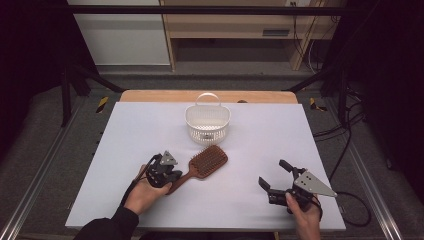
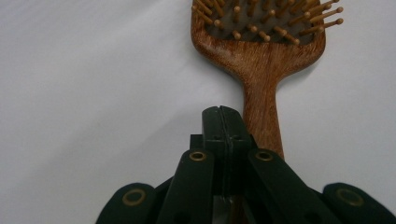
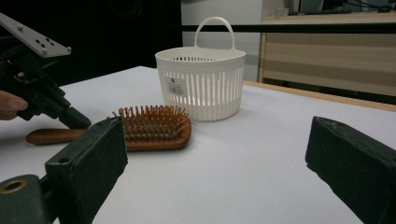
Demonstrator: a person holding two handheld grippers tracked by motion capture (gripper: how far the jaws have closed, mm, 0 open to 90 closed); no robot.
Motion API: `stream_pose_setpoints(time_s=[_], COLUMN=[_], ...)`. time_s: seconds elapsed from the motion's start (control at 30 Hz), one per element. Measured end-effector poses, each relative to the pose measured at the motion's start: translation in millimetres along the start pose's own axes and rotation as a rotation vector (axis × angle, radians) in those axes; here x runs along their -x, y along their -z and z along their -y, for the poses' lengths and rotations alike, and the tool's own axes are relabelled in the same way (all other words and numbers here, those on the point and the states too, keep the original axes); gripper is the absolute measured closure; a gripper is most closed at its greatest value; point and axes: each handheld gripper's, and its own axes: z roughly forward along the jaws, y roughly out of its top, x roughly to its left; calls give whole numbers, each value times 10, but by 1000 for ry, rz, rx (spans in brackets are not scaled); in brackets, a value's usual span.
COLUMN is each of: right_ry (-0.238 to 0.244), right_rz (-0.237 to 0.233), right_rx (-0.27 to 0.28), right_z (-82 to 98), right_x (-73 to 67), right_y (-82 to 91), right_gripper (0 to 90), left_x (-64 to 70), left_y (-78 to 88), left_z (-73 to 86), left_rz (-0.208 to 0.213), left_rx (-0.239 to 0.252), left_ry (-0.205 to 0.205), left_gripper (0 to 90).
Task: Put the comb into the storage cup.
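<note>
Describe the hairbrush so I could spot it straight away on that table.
On the white table, look just in front of the white slatted basket, toward the person. The hairbrush lies flat there, bristles up, its handle slanting toward the left gripper. It is the only brown wooden thing on the white surface.

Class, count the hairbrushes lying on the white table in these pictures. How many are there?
1. The wooden hairbrush lies near the table's middle, just in front of the white basket.

Basket just behind hairbrush; bare table either side
</note>
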Motion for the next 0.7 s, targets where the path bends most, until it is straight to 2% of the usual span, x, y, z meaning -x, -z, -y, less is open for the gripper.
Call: stream_pose_setpoints(time_s=[0.7], right_ry=[-5], right_rz=[0], right_rx=[-3], right_z=[2], right_x=[-3], right_y=[-2], right_gripper=[55], left_x=[28], left_y=[3], left_z=[-2], left_rz=[16], left_rx=[-15], left_ry=[3], left_gripper=[898])
